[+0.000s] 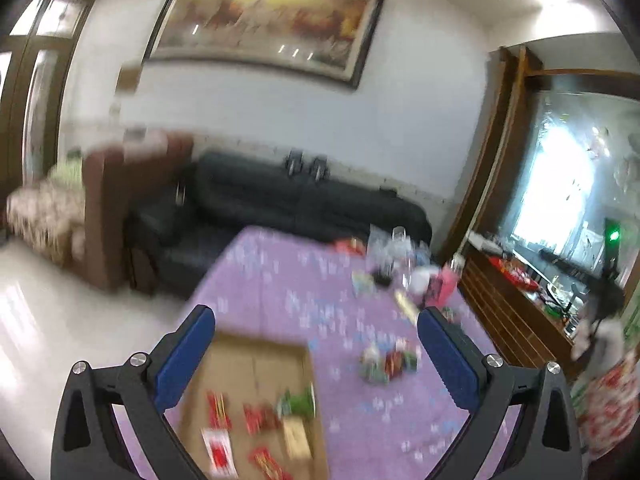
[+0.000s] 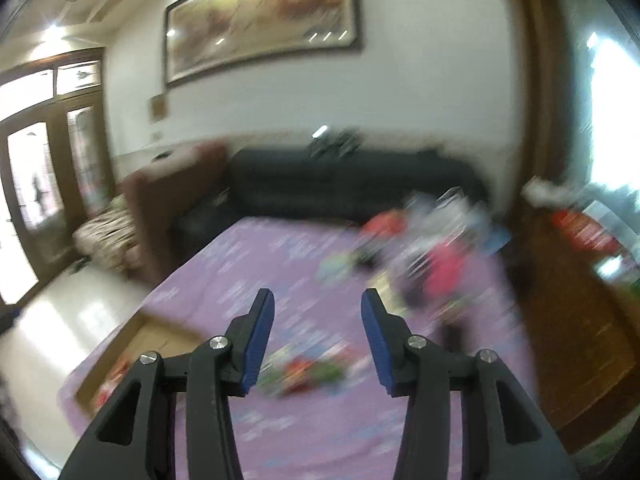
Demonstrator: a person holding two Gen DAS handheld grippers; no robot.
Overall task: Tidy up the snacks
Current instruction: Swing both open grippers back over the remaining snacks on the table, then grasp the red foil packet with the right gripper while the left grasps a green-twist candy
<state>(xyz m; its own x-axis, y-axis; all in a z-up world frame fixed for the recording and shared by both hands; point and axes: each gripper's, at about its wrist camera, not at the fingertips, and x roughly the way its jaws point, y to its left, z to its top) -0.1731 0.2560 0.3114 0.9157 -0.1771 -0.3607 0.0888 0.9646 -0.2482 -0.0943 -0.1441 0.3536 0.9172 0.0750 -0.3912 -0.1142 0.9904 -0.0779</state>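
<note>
A flat cardboard box [image 1: 256, 364] lies on the purple tablecloth [image 1: 288, 280] and holds several red and green snack packets [image 1: 260, 420]. A small pile of loose snack packets [image 1: 388, 362] lies on the cloth to the right of the box. My left gripper [image 1: 316, 320] is wide open and empty above the box and the pile. My right gripper [image 2: 318, 304] is open and empty above the cloth, with the blurred pile [image 2: 304, 372] below its fingers. The box [image 2: 152, 344] shows at the lower left of the right wrist view.
A cluster of glasses, packets and a pink item [image 1: 404, 272] stands at the table's far right. A black sofa [image 1: 288, 196] runs behind the table. A wooden cabinet [image 1: 516, 304] stands to the right. White floor [image 1: 48, 320] lies to the left.
</note>
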